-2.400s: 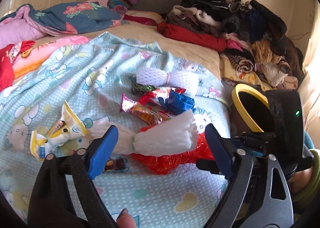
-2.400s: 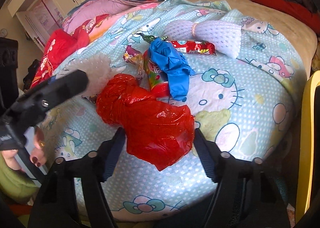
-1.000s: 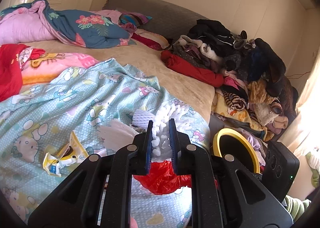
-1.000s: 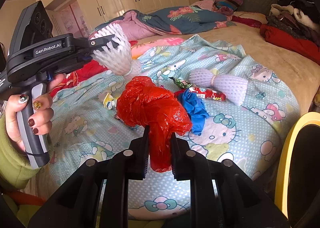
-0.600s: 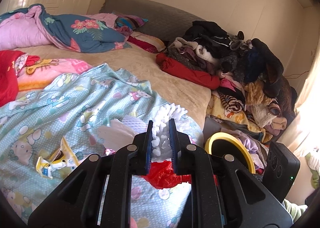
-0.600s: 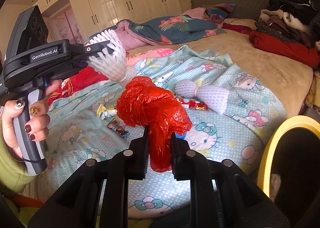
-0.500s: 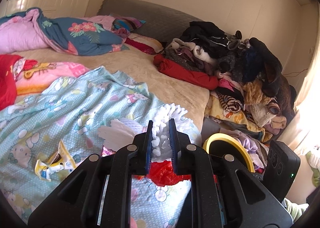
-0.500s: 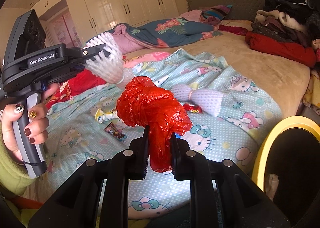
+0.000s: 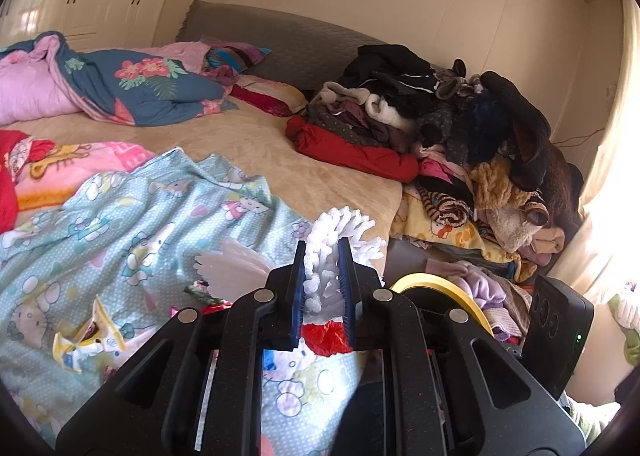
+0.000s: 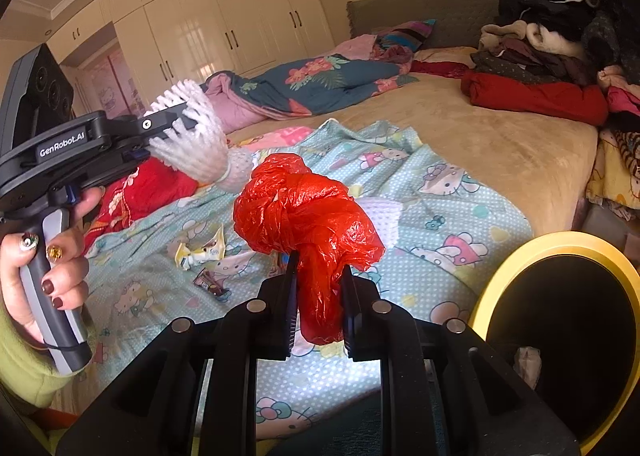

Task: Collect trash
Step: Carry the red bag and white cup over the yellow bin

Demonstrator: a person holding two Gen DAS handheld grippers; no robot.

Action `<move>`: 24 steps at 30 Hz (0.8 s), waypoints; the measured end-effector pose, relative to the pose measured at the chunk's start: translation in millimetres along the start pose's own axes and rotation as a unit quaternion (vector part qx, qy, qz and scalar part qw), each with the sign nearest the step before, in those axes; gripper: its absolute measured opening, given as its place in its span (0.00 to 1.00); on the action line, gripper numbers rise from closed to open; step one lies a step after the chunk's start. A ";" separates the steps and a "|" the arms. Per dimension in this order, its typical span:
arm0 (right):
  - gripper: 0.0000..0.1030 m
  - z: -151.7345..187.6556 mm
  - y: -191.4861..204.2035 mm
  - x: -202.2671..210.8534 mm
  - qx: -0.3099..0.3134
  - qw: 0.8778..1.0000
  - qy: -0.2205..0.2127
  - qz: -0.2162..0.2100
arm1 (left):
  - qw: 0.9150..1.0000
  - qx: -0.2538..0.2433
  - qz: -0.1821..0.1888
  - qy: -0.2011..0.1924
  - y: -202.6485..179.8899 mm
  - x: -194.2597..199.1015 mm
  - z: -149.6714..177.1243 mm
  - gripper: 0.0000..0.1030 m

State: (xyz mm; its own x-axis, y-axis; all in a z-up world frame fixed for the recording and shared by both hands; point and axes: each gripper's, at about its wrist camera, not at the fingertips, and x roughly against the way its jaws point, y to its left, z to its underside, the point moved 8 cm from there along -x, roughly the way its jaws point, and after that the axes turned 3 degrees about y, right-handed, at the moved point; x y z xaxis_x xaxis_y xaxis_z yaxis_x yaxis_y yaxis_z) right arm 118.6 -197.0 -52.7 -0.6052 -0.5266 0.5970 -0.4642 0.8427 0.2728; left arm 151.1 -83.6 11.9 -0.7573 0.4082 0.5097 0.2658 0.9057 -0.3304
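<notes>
place: home bedroom | bed (image 9: 256,144) with tan cover and grey padded headboard (image 9: 296,44) | Hello Kitty blanket (image 10: 440,192) spread over it | floral quilt (image 9: 132,88) bunched near the pillows | heap of clothes (image 9: 440,124) piled on one side | wall of cream built-in wardrobes (image 10: 224,16) beside the bed

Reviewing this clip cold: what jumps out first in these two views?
The crumpled red plastic bag, pinched upright in the right gripper, fills the middle of the right wrist view. The left gripper clamps a white foam net above the Hello Kitty sheet. The yellow-rimmed bin stands at the bed's edge.
</notes>
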 end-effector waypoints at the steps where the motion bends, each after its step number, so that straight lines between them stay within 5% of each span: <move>1: 0.17 -0.7 -0.8 2.3 -0.002 1.000 -0.002 0.001 | 1.000 -0.001 0.001 0.000 -1.7 0.0 -0.6 0.09; 24: 0.17 -8.9 -87.3 46.3 -0.076 0.994 -0.044 0.062 | 0.999 -0.041 0.032 0.011 -57.8 -17.5 8.1 0.09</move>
State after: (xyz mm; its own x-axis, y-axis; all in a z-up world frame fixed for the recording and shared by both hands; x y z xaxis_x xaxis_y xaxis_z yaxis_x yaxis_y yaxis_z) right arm 136.9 -293.9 -42.2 -0.7095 -0.4191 0.5665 -0.2832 0.9057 0.3153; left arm 144.2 -144.0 15.7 -0.7237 0.4669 0.5081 0.3621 0.8838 -0.2964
